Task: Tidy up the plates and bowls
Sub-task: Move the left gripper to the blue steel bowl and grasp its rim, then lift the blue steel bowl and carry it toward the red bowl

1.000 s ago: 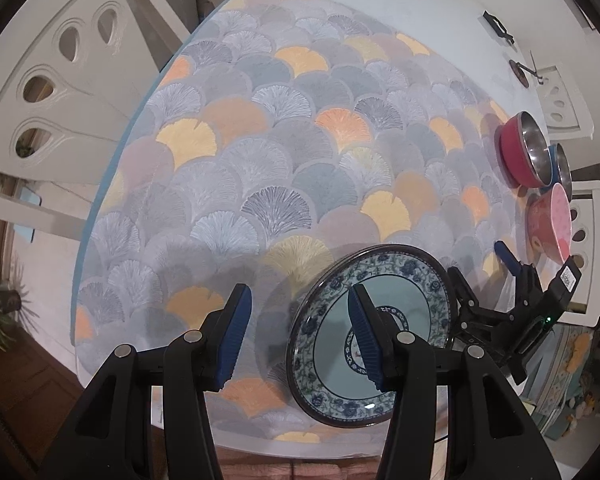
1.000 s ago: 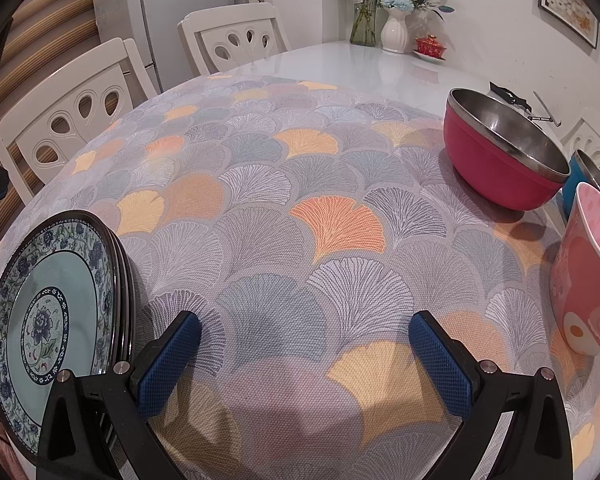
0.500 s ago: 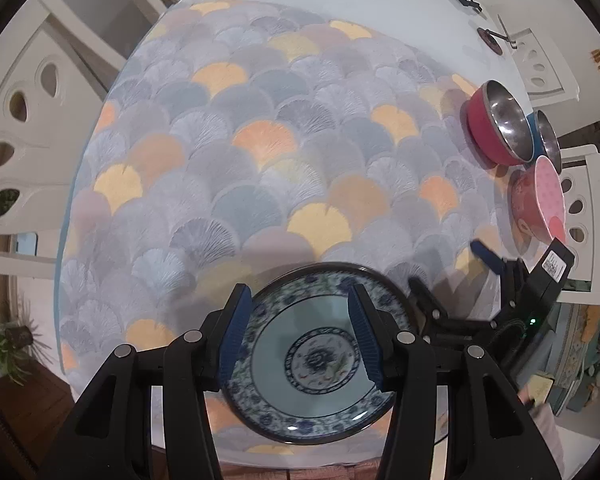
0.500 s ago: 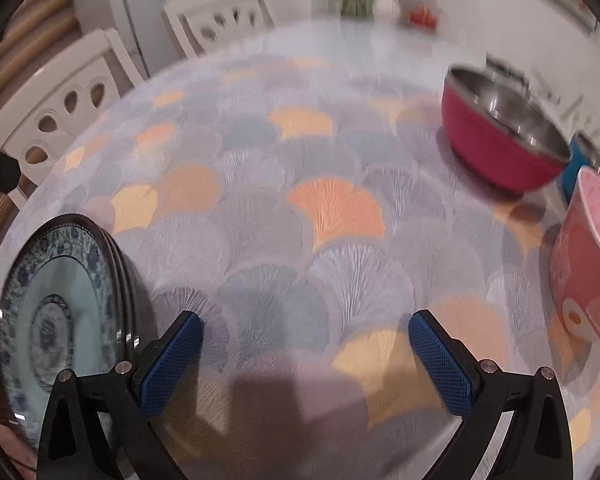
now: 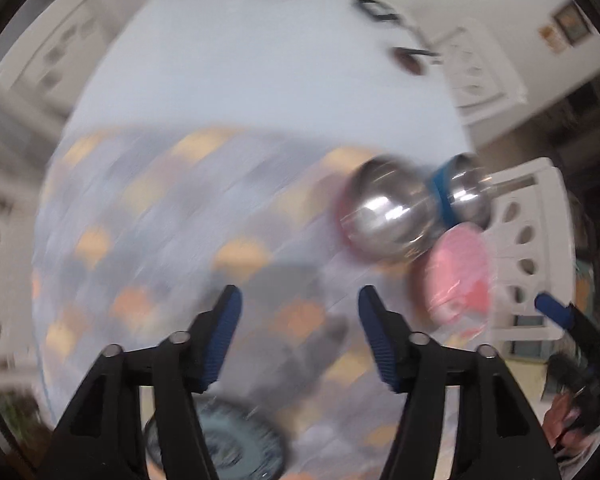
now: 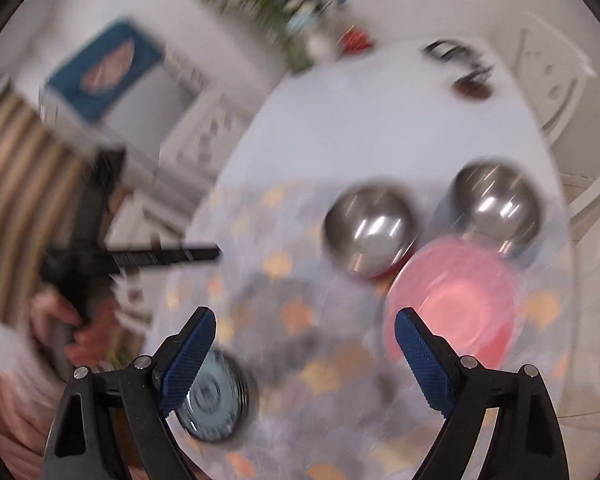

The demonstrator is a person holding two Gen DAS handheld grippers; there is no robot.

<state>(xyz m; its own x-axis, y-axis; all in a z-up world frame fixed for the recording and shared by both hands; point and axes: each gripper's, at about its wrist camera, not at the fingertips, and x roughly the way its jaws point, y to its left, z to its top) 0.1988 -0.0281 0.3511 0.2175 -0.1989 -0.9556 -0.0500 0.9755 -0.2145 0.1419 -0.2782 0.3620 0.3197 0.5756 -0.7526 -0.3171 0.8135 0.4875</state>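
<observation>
Both views are blurred by motion. A stack of blue-patterned plates point(image 5: 236, 444) point(image 6: 216, 400) lies at the near edge of the patterned tablecloth. The red steel-lined bowl point(image 5: 384, 216) point(image 6: 368, 230), the blue steel-lined bowl point(image 5: 464, 196) point(image 6: 496, 208) and the pink bowl point(image 5: 456, 276) point(image 6: 456, 300) cluster at the right. My left gripper point(image 5: 300, 300) hangs high over the cloth, its jaws opening with nothing between them. My right gripper point(image 6: 304, 320) is also high above the table, jaws wide but closing, with nothing in them; it shows at the right edge point(image 5: 556, 316) of the left wrist view.
White chairs point(image 5: 524, 248) point(image 6: 204, 132) ring the round table point(image 5: 260, 80). Small dark items point(image 6: 460, 68) and a vase with flowers point(image 6: 300, 16) stand at the far side. A hand point(image 6: 84, 320) holds the left gripper's body at the left.
Both grippers have risen and swung away from the plate stack toward the bowls. The left gripper's jaws have widened. The stack stays at the table's near edge.
</observation>
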